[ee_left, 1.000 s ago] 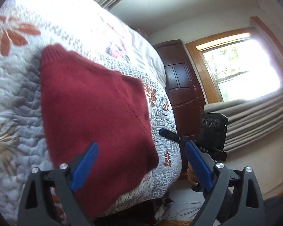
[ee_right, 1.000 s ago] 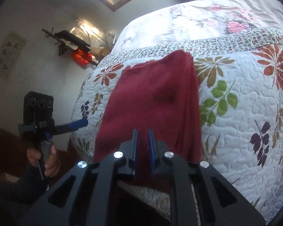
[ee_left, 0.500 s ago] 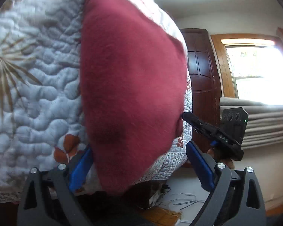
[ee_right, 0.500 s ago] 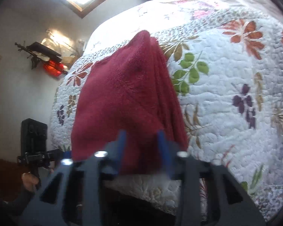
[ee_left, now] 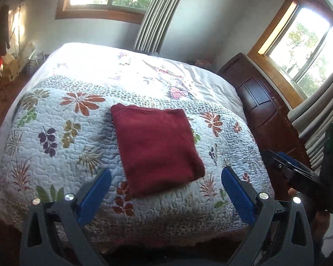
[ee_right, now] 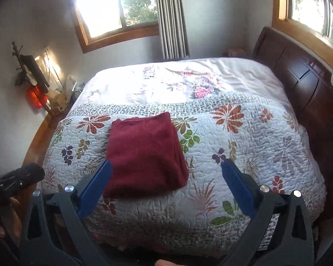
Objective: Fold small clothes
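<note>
1. A dark red knitted sweater (ee_left: 156,149) lies folded into a neat rectangle on the floral quilt (ee_left: 55,155) of the bed (ee_right: 233,84), near its front edge and slightly left of centre.
2. The left hand-held gripper (ee_left: 166,185) hangs above the bed's near edge with its blue jaws spread wide, holding nothing; the sweater's near edge shows between them.
3. The right hand-held gripper (ee_right: 165,179) is likewise wide open and empty, its left finger (ee_right: 95,188) overlapping the sweater's near left corner in the view.
4. A dark wooden headboard (ee_right: 299,75) stands at the right, and curtained windows (ee_right: 113,4) line the far wall.
</note>
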The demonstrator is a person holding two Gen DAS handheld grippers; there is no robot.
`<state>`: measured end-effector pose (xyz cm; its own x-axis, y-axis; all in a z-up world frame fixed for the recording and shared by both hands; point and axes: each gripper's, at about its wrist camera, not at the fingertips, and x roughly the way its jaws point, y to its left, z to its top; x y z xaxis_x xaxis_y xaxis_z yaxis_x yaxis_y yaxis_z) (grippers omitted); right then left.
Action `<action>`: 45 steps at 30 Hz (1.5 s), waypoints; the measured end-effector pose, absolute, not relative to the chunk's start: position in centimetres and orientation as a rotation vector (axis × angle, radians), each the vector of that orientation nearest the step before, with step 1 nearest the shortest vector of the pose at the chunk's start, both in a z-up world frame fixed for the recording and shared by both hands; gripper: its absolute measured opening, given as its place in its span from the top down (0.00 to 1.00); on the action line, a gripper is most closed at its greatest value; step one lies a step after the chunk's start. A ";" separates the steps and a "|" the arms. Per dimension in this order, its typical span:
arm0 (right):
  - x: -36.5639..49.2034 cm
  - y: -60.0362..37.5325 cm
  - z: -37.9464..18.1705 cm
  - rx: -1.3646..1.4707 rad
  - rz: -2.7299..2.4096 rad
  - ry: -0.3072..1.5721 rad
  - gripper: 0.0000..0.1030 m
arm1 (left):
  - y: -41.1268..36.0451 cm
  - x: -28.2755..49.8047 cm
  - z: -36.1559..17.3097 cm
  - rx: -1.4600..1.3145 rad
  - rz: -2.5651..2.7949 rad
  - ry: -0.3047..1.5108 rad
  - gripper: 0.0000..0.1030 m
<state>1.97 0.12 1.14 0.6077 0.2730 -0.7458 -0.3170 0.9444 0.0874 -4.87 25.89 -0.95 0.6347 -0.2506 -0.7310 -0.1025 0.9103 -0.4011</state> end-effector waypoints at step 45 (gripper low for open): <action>-4.0 1.8 2.8 -0.203 0.324 0.852 0.03 | 21.6 -11.7 0.7 -0.372 -0.084 0.917 0.04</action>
